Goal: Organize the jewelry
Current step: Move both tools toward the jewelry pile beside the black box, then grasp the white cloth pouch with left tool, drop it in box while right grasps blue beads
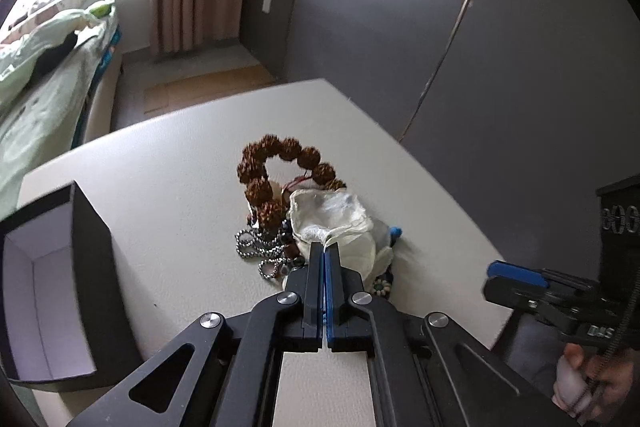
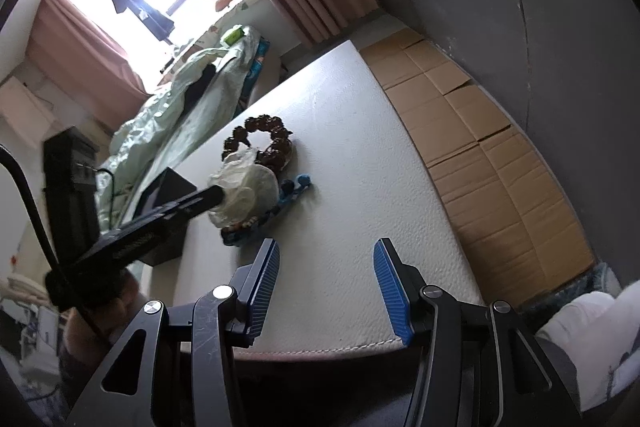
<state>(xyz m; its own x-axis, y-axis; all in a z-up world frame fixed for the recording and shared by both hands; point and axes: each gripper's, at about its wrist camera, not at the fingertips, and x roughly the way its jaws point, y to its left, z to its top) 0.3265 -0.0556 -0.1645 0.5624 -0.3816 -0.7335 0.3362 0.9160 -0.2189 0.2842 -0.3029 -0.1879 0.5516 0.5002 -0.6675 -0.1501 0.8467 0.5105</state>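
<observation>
- Left gripper (image 1: pixel 325 247) was clenched, its two fingers pressed together on the edge of a cream cloth pouch (image 1: pixel 334 223) at centre frame of the left wrist view; the same pouch (image 2: pixel 246 193) showed at the tip of that gripper in the right wrist view.
- Right gripper (image 2: pixel 326 259) was released, blue pads (image 2: pixel 390 287) spread wide with nothing between them, held over the near edge of the white table (image 2: pixel 360 187), well apart from the jewelry.
- Jewelry lay in one heap at mid-table: a bracelet of large brown knobbly beads (image 1: pixel 280 163) behind the pouch, a silver ball chain (image 1: pixel 260 247) to its lower left, touching the brown beads.
- A blue item (image 1: pixel 395 231) showed just right of the pouch; what it was I could not tell.
- An open black box with a pale lining (image 1: pixel 52 279) stood at the left edge of the left view, near the heap, not touching it.
- Flattened cardboard (image 2: pixel 480 147) lay on the floor at right of the table.
</observation>
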